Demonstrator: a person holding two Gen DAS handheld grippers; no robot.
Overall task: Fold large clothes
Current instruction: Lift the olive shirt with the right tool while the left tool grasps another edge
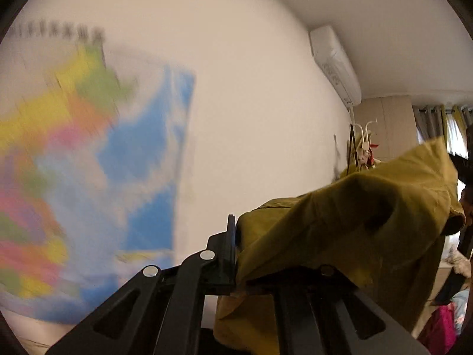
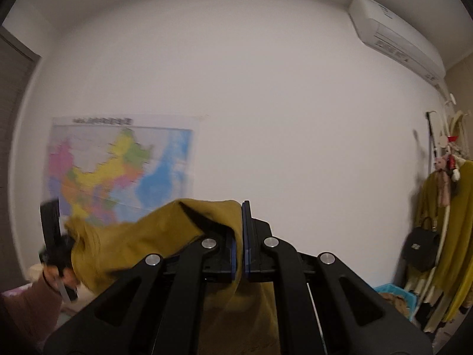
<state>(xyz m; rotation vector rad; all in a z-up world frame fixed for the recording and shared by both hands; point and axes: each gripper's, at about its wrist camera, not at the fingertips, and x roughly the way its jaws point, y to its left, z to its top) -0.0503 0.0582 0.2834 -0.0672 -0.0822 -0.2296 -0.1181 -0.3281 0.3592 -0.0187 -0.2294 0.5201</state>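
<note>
Mustard-yellow cloth, a large garment (image 2: 142, 236), hangs in the air between the two grippers, well up against a white wall (image 2: 280, 103); the right gripper (image 2: 241, 236) has its blue-edged pads drawn tight together with a fold of the garment pinched between them, the fabric spilling over the left finger (image 2: 207, 222) and dropping below the jaws; from there the cloth runs leftward to the left gripper (image 2: 53, 236), seen blurred at the frame's edge in a person's hand (image 2: 59, 275) with a brownish-pink sleeve (image 2: 26, 310). In the left wrist view the left gripper (image 1: 236, 254) is closed on the same garment (image 1: 354, 222); the cloth covers its right finger entirely, leaves only the left finger (image 1: 230, 242) bare, and bunches in a mound ahead of the jaws, with more hanging underneath. A coloured wall map (image 2: 121, 168) is fixed to the wall behind, sharp enough in the right view, smeared in the left; an air conditioner (image 2: 396, 35) sits high near the ceiling; at the right stands a coat rack (image 2: 443, 201) carrying yellow-green clothes, a black handbag (image 2: 419, 248) and small plush toys (image 2: 446, 162); a blue basket (image 2: 396, 293) sits low beside it.
</note>
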